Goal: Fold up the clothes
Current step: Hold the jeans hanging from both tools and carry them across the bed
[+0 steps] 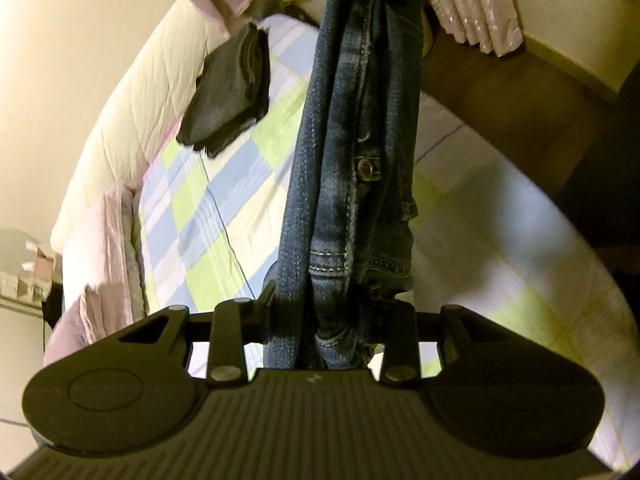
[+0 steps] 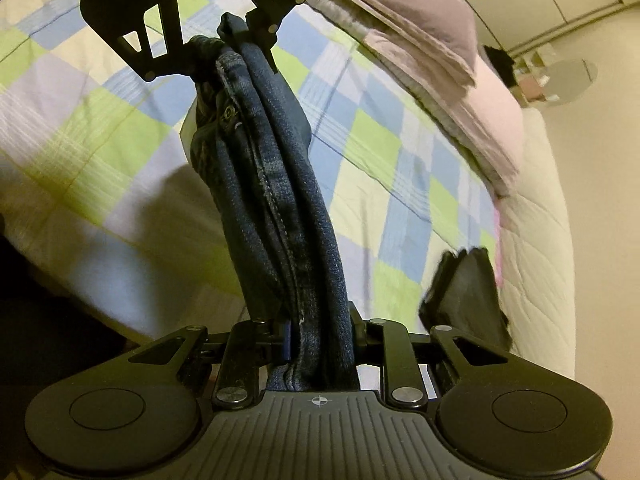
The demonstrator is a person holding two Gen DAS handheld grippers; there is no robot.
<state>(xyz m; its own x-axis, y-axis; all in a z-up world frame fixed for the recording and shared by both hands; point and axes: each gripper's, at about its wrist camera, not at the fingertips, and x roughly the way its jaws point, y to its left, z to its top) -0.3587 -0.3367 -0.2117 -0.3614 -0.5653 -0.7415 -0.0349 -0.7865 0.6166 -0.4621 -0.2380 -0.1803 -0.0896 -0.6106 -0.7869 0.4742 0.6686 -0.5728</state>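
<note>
Left wrist view: both grippers' fingers, left gripper (image 1: 320, 320) and right gripper (image 2: 320, 344), clamp the jeans (image 1: 352, 128) stretched between them above the bed (image 1: 208, 184); I'd keep it taut, lowering evenly.

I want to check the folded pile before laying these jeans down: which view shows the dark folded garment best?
Left wrist view: the dark folded garment lies whole on the checked bedspread, by its far edge. In the right wrist view it is blurred and partly hidden behind the right gripper.
</note>
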